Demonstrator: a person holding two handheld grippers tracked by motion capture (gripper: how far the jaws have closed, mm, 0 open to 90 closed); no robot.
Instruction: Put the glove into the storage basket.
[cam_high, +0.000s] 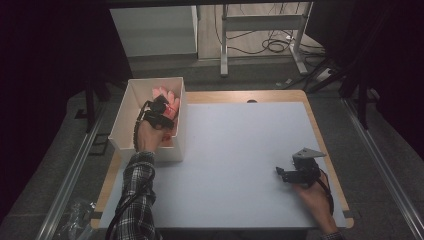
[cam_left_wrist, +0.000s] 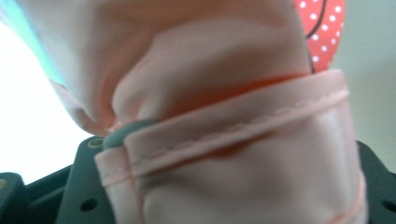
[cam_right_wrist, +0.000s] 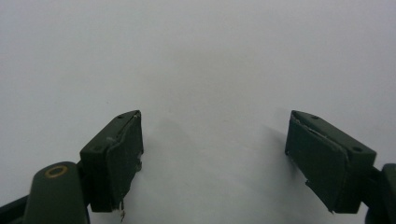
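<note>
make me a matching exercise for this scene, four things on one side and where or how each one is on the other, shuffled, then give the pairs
Things:
1. white box
2. pink cloth
3. left gripper
4. right gripper

Places or states:
A. jaws apart over the bare white tabletop, nothing between them
B. stands at the table's left edge
C. reaches down into the box
D. bunched up inside the box, a stitched hem lying across the jaws in the left gripper view

Pairs: 1-B, 2-D, 3-C, 4-A
</note>
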